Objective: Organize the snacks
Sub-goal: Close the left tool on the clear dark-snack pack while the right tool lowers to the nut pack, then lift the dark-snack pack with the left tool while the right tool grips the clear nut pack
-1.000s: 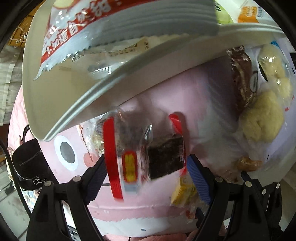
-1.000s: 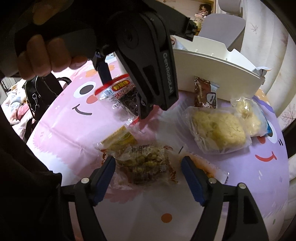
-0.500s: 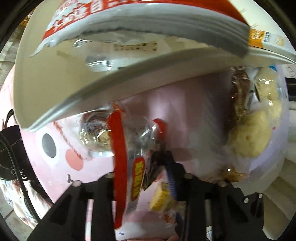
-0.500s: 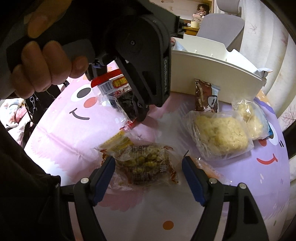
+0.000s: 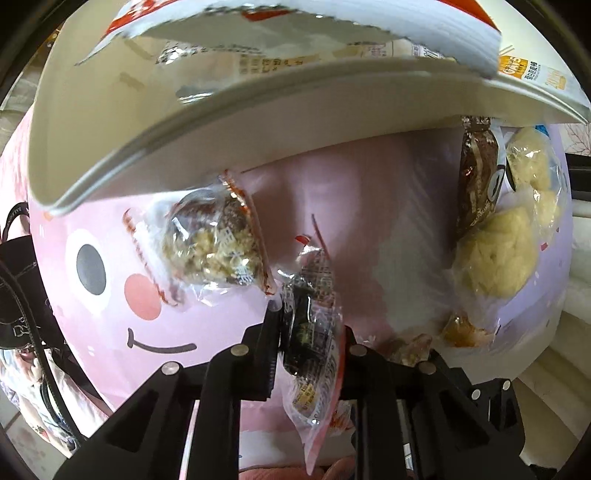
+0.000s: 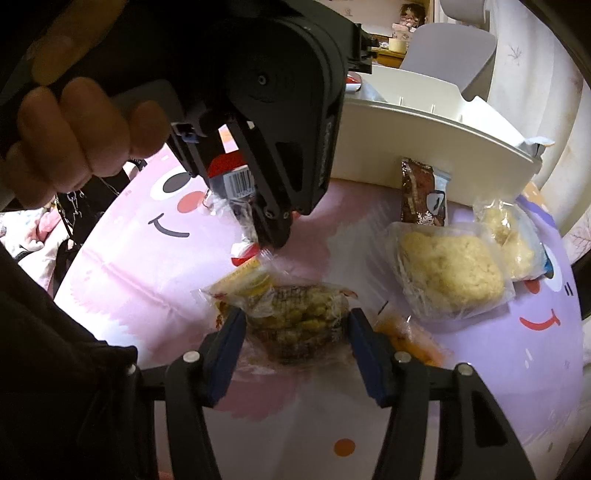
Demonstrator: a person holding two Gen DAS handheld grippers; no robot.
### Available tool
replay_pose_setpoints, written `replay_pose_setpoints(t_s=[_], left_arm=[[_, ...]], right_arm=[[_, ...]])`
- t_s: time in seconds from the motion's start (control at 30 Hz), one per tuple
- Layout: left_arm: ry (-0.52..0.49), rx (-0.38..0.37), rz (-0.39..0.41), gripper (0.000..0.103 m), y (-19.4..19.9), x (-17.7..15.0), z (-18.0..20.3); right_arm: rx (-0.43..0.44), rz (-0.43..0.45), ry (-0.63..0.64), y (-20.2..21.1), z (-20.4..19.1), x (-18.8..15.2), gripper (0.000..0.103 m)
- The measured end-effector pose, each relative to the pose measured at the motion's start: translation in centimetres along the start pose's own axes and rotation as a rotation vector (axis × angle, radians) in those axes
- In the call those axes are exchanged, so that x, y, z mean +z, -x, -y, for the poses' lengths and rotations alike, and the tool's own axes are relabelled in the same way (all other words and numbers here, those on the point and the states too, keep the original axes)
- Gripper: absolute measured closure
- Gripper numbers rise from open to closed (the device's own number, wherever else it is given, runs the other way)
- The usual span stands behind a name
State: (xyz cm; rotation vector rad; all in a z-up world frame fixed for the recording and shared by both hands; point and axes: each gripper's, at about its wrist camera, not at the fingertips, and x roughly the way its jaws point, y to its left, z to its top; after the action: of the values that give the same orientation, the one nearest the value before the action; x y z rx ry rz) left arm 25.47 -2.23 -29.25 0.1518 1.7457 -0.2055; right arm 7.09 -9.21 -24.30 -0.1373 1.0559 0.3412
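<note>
The left gripper (image 5: 308,345) has its jaws clenched on a dark snack packet (image 5: 312,332) with a red-edged clear wrapper, held up off the pink table (image 5: 369,206); in the right wrist view the same packet (image 6: 236,184) hangs between the left gripper's (image 6: 269,236) jaws at about 10 o'clock, with a barcode showing. The person's hand (image 6: 77,136) grips that tool's handle at the upper left. The right gripper (image 6: 295,328) rests low over the table, its blue-padded jaws closed against both sides of a nut bar packet (image 6: 299,321), which lies on the table cloth. Just beside it at 10 o'clock lies a small yellow packet (image 6: 243,282), and at 3 o'clock an orange wrapper (image 6: 406,336). Toward 2 o'clock sit a pale cake in a clear bag (image 6: 450,273), a second pale cake (image 6: 513,240) behind it, and a brown chocolate packet (image 6: 421,195) standing against the white tray (image 6: 424,147). In the left wrist view the tray (image 5: 110,122) fills the top, holding a large red and white bag (image 5: 332,29), while another nut bar packet (image 5: 214,243) lies on the table just under its rim.
</note>
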Motion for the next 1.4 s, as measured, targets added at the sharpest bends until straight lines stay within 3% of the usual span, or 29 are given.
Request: replay_pose_setpoints(t_s=[0.23,0.33,0.4,0.43,0.47,0.6,0.77,0.87,0.93,1.0,1.1,1.4], left_arm=[[-0.001,-0.013,0.029,0.086,1.9,-2.0,-0.3],[0.001,-0.019,0.045,0.087,3.0,-3.0,-0.7],[0.003,-0.022,0.054,0.087,3.5,-4.1,-1.8],[0.005,-0.023,0.06,0.087,3.8,-4.5,-2.1],[0.006,-0.027,0.065,0.086,4.1,-4.8,-2.3],[0.002,-0.033,0.094,0.086,4.7,-6.5,-3.6],[-0.002,-0.041,0.122,0.086,5.8,-8.5,-5.1],[-0.004,-0.046,0.131,0.086,5.9,-9.7,-6.5],[-0.001,-0.051,0.137,0.086,5.3,-10.8,-7.2],[-0.001,-0.053,0.142,0.086,5.3,-11.0,-8.0],[0.0,-0.055,0.155,0.086,5.3,-11.3,-9.1],[0.009,-0.065,0.183,0.086,6.3,-12.0,-12.4]], right_arm=[[-0.018,-0.016,-0.018,0.2,-0.2,0.2,0.05],[-0.021,-0.007,-0.034,0.6,-0.3,0.1,0.057],[-0.026,0.01,-0.04,1.1,-0.6,0.1,0.082],[-0.032,-0.017,-0.044,0.8,-0.7,0.1,0.1],[-0.031,-0.061,-0.055,0.3,-0.7,0.0,0.103],[-0.05,-0.077,-0.088,-0.3,-0.8,-0.9,0.103],[-0.059,-0.035,-0.178,0.7,-0.5,-1.1,0.103],[-0.082,-0.025,-0.196,0.8,-0.6,-0.7,0.101],[-0.098,-0.013,-0.199,1.0,-1.1,-0.4,0.094],[-0.105,0.003,-0.203,1.2,-1.4,-0.2,0.07],[-0.132,0.025,-0.211,1.1,-1.7,0.4,0.045],[-0.177,-0.01,-0.251,-1.3,-1.3,2.0,0.035]])
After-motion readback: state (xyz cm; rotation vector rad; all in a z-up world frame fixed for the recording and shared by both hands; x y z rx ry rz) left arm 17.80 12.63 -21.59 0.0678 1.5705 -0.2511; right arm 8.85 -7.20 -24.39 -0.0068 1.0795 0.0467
